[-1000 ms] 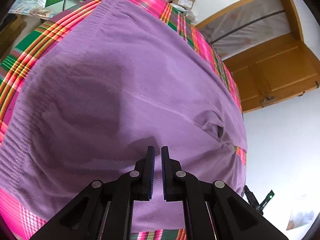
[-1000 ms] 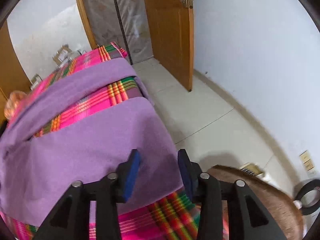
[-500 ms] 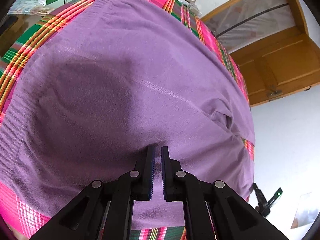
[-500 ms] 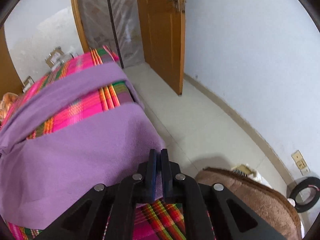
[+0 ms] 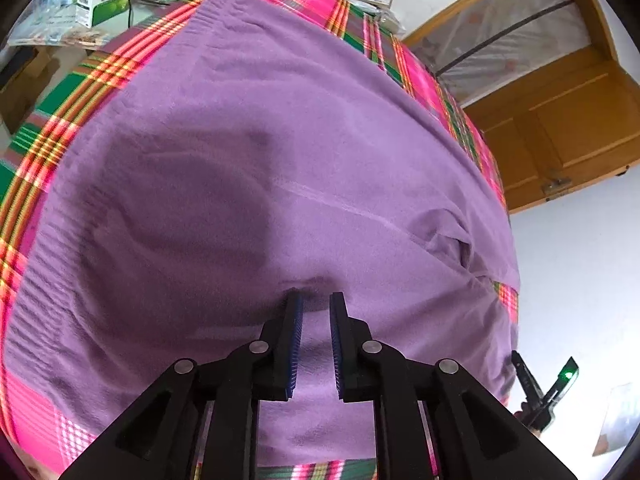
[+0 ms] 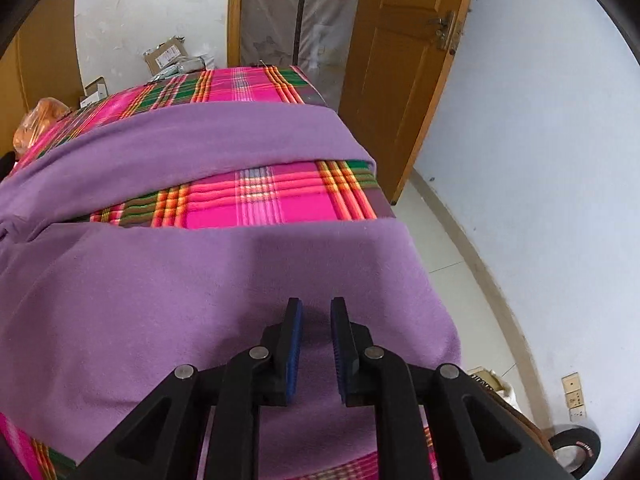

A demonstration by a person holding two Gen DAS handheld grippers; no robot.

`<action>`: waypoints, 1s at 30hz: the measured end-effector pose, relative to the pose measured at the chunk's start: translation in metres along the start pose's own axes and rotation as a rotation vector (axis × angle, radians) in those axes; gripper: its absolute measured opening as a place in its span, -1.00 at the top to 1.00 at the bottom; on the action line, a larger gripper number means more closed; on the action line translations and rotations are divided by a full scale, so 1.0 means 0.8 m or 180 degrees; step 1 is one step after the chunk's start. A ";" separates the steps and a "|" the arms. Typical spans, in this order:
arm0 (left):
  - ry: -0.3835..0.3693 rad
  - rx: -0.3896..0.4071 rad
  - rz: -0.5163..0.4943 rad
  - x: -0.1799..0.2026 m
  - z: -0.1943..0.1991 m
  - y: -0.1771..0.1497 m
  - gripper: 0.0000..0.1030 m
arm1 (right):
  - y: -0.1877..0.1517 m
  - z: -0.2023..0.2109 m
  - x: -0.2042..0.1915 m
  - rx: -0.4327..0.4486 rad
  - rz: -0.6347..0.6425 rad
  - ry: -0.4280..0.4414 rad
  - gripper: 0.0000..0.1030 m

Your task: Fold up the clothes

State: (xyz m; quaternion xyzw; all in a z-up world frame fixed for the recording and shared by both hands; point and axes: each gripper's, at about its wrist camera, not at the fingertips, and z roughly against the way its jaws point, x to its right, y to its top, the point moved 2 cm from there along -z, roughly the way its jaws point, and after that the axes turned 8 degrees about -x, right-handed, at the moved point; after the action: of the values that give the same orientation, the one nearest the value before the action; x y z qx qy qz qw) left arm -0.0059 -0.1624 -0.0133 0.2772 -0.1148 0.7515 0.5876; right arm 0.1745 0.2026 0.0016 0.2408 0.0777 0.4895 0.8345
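Purple fleece trousers (image 5: 248,128) lie spread flat on a table under a pink plaid cloth (image 5: 60,120). The ribbed waistband is at the left and the crotch fold at the right. My left gripper (image 5: 316,300) is over the seat of the trousers, jaws a narrow gap apart, with its tips pressing a small pucker into the fabric. In the right wrist view the two trouser legs (image 6: 200,280) run across the plaid cloth (image 6: 260,200), a strip of which shows between them. My right gripper (image 6: 316,304) rests on the nearer leg, slightly open, with nothing between its fingers.
Boxes and packets (image 5: 104,0) crowd the table's far end. A wooden door (image 6: 400,80) and a plastic-covered doorway (image 6: 296,12) stand beyond the table. At lower right are a tiled floor (image 6: 452,264), a white wall, a brown seat edge and a tape roll (image 6: 576,448).
Both grippers were shut half a second ago and now stand a little apart. The right gripper, wide open a second ago, has moved further over the near trouser leg.
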 end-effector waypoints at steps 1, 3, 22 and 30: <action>0.0010 0.0015 -0.0004 0.000 0.001 0.003 0.73 | 0.002 0.002 -0.008 0.0017 0.0033 0.0072 0.71; 0.0043 0.0049 -0.0027 0.000 0.003 0.012 0.73 | 0.009 0.006 -0.031 0.0053 0.0150 0.0201 0.71; 0.0693 0.0239 -0.0564 0.021 0.011 0.169 0.69 | 0.173 0.014 -0.321 0.0141 0.1586 0.1402 0.71; 0.0825 0.0191 -0.0501 0.002 -0.017 0.214 0.69 | 0.195 -0.043 -0.391 -0.0249 0.1870 0.1492 0.71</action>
State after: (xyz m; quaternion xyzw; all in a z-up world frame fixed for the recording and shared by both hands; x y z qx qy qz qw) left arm -0.1716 -0.2031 0.0026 0.2035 0.0066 0.7356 0.6460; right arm -0.1187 0.0094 0.0129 0.1023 0.1754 0.7524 0.6266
